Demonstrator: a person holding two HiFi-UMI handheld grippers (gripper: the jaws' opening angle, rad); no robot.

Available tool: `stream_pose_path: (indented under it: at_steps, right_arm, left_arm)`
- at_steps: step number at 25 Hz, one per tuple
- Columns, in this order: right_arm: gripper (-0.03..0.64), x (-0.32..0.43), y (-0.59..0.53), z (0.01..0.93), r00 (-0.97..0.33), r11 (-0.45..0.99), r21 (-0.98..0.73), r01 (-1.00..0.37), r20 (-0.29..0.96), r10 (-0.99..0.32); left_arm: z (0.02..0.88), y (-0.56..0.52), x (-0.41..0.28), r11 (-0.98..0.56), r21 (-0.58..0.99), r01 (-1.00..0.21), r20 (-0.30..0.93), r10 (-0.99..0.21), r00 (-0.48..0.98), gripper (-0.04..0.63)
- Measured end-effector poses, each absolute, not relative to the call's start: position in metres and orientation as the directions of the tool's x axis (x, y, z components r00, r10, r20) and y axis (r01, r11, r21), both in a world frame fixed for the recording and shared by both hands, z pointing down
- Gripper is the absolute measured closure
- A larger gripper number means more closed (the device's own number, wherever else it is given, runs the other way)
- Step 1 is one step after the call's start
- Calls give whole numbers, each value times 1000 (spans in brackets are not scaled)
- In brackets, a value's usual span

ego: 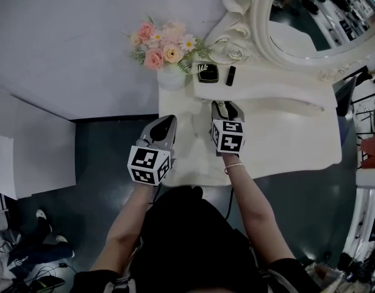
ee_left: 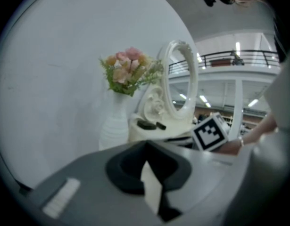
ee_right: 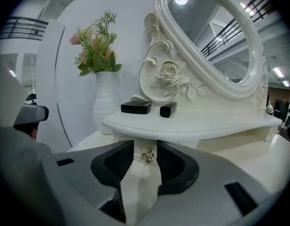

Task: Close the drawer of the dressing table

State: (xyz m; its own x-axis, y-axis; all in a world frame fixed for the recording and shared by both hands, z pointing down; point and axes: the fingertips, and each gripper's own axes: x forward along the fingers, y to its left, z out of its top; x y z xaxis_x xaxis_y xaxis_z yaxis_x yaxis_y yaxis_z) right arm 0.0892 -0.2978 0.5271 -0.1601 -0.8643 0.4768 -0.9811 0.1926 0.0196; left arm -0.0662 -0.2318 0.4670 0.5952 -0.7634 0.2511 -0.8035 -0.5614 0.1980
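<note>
Head and gripper views of a white dressing table (ego: 285, 133), read left to right. At the far left of the tabletop, a bouquet of pink, peach and white flowers (ego: 164, 44) is held in a ribbed white vase (ego: 172, 79). Nearer the person, the left gripper (ego: 167, 122) is held over the left edge of the tabletop. In its own view its jaws are pressed together at the tips, and nothing is pinched between them. A flat black rectangular box (ego: 207, 72) and a small black oblong case (ego: 230, 75) lie side by side, apart, on the raised white shelf (ego: 266, 87). The right gripper (ego: 227, 107) is pointed at the front of that shelf. In the right gripper view its jaws are spread, and the small white drawer (ee_right: 139, 150) is seen just under the shelf's front edge, directly ahead. The round gold knob (ee_right: 147, 155) of the drawer sits between the two dark pads (ee_right: 169, 163) and is touched by neither. How far out the drawer stands cannot be told. An oval mirror in a carved white frame (ego: 309, 17) rises at the right, behind the shelf.
</note>
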Motion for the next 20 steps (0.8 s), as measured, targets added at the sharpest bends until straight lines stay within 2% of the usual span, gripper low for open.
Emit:
stream_pose_path:
  at_steps: [20]
  right_arm:
    - [474, 87, -240, 497, -231, 254, -10, -967, 452, -862]
  left_arm:
    - [461, -218, -54, -576, 174, -799, 243, -761, 602, 590]
